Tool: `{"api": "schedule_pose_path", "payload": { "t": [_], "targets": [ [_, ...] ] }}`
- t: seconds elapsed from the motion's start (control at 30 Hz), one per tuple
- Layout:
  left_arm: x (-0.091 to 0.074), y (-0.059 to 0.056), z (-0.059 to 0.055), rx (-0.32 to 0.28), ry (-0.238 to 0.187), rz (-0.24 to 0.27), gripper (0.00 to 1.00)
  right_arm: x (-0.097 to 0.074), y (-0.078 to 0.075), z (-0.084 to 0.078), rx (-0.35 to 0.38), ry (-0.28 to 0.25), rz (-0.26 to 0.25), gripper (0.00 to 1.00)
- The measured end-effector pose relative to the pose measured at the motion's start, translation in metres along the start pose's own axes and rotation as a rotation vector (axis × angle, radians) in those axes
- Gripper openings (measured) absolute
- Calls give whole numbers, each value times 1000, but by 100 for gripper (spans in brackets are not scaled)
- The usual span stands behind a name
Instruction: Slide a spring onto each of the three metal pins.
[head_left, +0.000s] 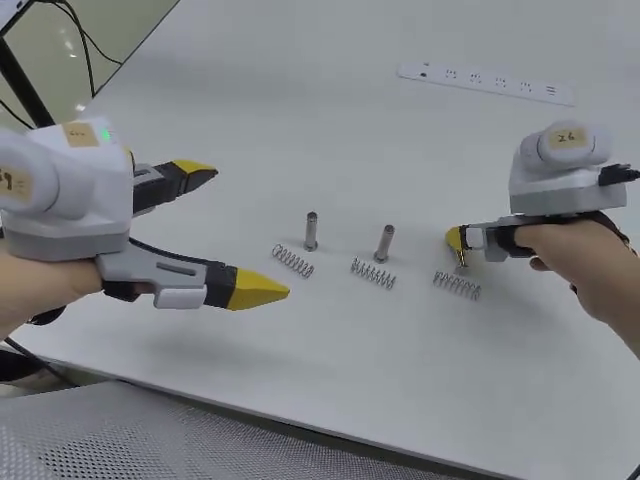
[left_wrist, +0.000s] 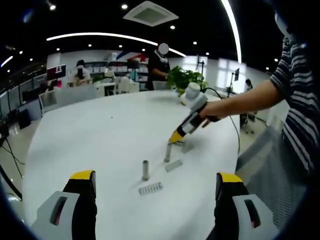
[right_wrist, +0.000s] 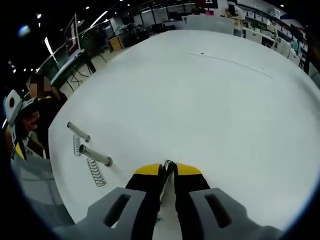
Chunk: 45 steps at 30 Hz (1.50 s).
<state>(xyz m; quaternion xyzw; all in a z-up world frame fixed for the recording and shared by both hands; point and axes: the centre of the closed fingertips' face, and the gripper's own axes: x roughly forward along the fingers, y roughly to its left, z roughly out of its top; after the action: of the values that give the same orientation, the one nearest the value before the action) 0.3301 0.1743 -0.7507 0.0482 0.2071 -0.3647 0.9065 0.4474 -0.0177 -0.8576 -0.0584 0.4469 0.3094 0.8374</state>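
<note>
Two metal pins stand upright on the white table: the left pin (head_left: 311, 230) (left_wrist: 145, 170) (right_wrist: 78, 131) and the middle pin (head_left: 384, 242) (left_wrist: 168, 152) (right_wrist: 95, 155). A spring lies in front of each: left spring (head_left: 292, 260) (left_wrist: 150, 188), middle spring (head_left: 373, 273) (left_wrist: 174, 165) (right_wrist: 96, 172), right spring (head_left: 457, 285). My right gripper (head_left: 457, 242) (right_wrist: 168, 169) (left_wrist: 176, 137) is shut on the third pin (right_wrist: 168, 164) (head_left: 462, 260), just behind the right spring. My left gripper (head_left: 228, 230) (left_wrist: 155, 177) hovers open to the left of the pins, holding nothing.
A white power strip (head_left: 485, 82) lies at the far side of the table. The table's front edge (head_left: 300, 425) runs close below the springs, with a mesh chair seat beneath it. Black cables (head_left: 85, 45) hang at the far left.
</note>
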Motion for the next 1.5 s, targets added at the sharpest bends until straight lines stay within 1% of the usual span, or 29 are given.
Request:
{"api": "schedule_pose_path", "payload": {
  "t": [0.07,0.1,0.13,0.2,0.33,0.6,0.8,0.9,0.97,1.03,1.13,1.2,1.37,1.47,1.5],
  "targets": [
    [0,-1,-1,1,3,-1,97,1,2,-1,-8,6,13,5],
    [1,-1,-1,1,3,-2,97,0,3,-2,-23,9,14,5],
    [1,-2,-1,0,3,-3,97,0,0,-2,-56,6,4,5],
    [1,-2,-1,-2,3,-4,97,-2,2,-4,-59,8,11,5],
    [1,-3,0,-2,2,-5,97,-10,2,0,-52,-28,31,5],
    [2,-3,3,1,-3,-2,96,-27,7,3,-74,-77,57,5],
    [3,-5,4,5,-4,-6,96,-31,10,4,-84,-104,65,5],
    [3,-7,5,5,-6,-9,97,-33,14,6,-109,-120,73,5],
    [3,-7,5,7,-6,-9,97,-35,15,7,-114,-124,74,5],
    [3,-7,6,6,-8,-9,97,-36,16,9,-145,-148,77,5],
    [4,-7,7,7,-10,-10,97,-39,19,10,-157,-163,84,5],
    [4,-8,7,10,-8,-11,97,-40,20,11,-167,-162,80,5],
    [4,-7,8,8,-12,-11,97,-48,24,13,-199,-190,82,5],
    [4,-7,8,8,-10,-10,97,-48,24,12,-208,-185,79,5],
    [4,-7,8,6,-11,-10,97,-49,24,11,-223,-187,73,5]
  ]
}}
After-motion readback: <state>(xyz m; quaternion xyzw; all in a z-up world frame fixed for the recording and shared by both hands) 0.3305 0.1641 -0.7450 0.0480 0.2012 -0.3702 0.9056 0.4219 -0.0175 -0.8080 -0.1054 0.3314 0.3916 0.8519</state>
